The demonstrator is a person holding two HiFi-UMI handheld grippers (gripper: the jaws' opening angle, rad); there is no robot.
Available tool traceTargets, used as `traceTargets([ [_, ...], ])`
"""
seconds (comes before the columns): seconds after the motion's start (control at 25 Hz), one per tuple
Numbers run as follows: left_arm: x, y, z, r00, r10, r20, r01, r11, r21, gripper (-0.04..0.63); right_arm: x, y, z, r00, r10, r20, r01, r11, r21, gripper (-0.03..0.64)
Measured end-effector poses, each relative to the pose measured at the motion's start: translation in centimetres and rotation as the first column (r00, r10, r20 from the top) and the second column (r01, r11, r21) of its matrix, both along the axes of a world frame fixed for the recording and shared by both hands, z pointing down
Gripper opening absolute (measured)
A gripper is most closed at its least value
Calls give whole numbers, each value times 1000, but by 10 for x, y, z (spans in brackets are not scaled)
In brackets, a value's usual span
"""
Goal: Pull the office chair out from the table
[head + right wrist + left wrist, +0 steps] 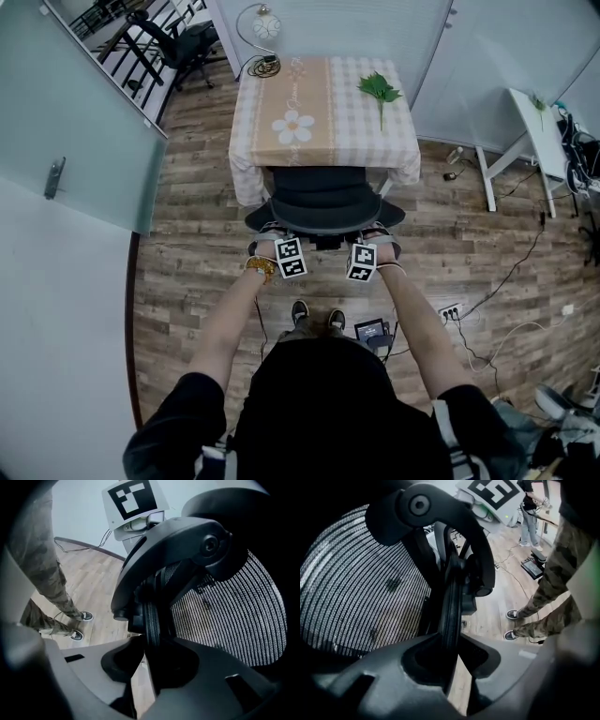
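Tabletop, cloth-covered, bore a small lamp and a leafy sprig; no container showed. Office chair stood tucked under its near edge, backrest toward the person; judged heavy but likely to roll, mesh yielding, frame stiff, so best taken by the hard backrest rim. Left tool and right tool each pinched that rim, one per side.

Wood-plank floor, frosted glass door, white desk right.
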State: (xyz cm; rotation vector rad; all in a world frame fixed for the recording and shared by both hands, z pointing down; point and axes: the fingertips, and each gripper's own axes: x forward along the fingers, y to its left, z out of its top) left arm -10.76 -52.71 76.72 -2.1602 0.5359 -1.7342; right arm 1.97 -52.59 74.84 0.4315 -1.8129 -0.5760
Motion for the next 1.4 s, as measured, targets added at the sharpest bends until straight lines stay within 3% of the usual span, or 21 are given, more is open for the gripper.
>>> traceTargets([
  [0.32, 5, 11, 0, 1000, 0, 4, 0, 1000, 6, 106, 4, 12, -3, 1000, -9, 3, 9, 1000, 8, 81],
  [0.56, 7, 20, 4, 1000, -22, -1, 22, 999, -41, 107, 5, 21, -3, 1000, -14, 8, 14, 1000, 6, 83],
  [1.4, 21, 46, 3, 999, -38, 7, 38, 999, 11, 107, 20, 48, -1, 1000, -20, 5, 20, 999, 26, 84],
])
